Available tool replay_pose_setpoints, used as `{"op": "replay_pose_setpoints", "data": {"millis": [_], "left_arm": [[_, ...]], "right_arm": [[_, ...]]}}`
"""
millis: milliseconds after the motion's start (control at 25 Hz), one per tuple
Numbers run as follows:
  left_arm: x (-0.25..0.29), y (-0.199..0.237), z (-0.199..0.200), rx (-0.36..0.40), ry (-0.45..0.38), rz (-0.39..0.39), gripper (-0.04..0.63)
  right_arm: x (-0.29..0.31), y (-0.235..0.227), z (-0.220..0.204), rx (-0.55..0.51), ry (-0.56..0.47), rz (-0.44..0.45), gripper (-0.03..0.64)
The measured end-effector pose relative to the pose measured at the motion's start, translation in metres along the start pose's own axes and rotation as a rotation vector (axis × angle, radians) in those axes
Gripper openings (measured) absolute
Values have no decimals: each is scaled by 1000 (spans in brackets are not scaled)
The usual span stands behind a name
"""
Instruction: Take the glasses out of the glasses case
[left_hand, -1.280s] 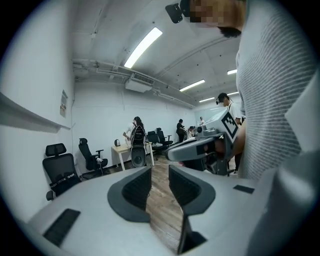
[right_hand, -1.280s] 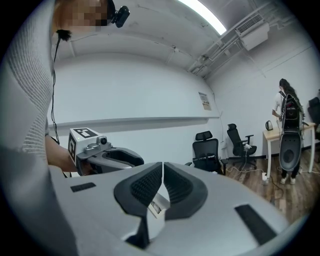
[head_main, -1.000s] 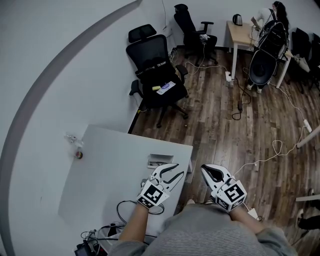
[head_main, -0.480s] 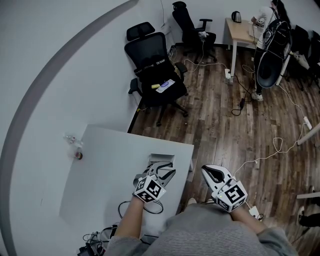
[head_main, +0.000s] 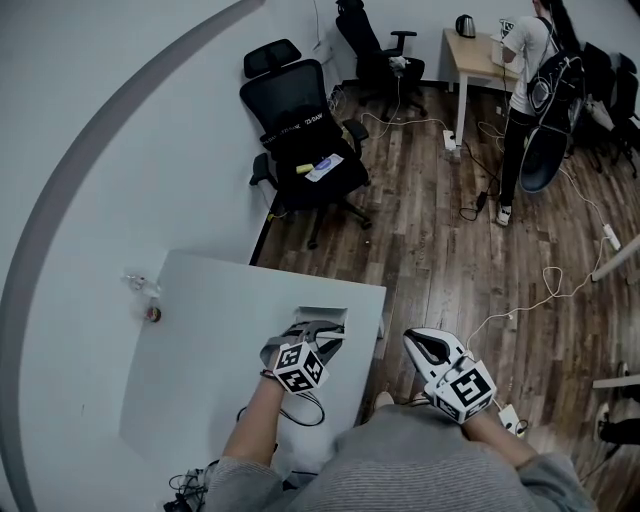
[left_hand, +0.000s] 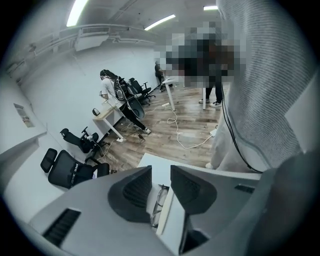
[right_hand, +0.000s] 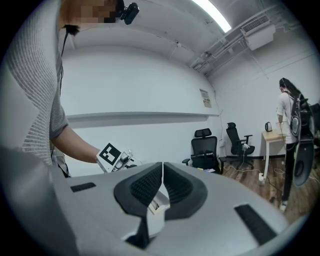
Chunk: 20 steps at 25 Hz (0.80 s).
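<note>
White table (head_main: 215, 340) takes up the lower left of the head view, with dark wood flooring (head_main: 440, 240) beyond it and a black office chair (head_main: 305, 150) standing off its far edge. A person (head_main: 522, 70) stands at a desk (head_main: 478, 52) in the far corner, well apart from my work.

Near the table's right edge sits the glasses case (head_main: 322, 314) with its lid up. My left gripper (left_hand: 161, 170) hangs right over it. Its jaws stand apart with a narrow gap between them, and through that gap I see the glasses (left_hand: 160, 197) lying inside the case, their lenses lined up along the gap. I cannot tell from either view whether the pads (left_hand: 135, 189) touch the frame — the glasses sit below the tips, not clamped between them.

My right gripper (head_main: 422, 346) is off the table to the right, held over the floor in front of my body. Its jaws are pressed together tip to tip with nothing between them.

A small cluster of objects (head_main: 148, 295) lies near the table's far left edge, too small for me to name — and a cable (head_main: 300, 412) loops on the table by my left forearm.
</note>
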<state>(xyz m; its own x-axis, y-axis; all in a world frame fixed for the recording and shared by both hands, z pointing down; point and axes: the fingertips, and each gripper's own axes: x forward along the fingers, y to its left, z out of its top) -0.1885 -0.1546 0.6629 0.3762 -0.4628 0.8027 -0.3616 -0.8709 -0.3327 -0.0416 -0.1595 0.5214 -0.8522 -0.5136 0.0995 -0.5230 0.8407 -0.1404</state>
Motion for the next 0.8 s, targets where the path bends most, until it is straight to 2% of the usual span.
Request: {"op": "replay_pose_setpoints", "data": {"millis": [440,800], "left_arm": [[30,2,-32,74,104,-92,120],[52,3,-59,101,180,-138,118]], "right_arm": [[3,4,-7,-11,35,-13,14],[6,1,-8,-18,46,-38,14]]}}
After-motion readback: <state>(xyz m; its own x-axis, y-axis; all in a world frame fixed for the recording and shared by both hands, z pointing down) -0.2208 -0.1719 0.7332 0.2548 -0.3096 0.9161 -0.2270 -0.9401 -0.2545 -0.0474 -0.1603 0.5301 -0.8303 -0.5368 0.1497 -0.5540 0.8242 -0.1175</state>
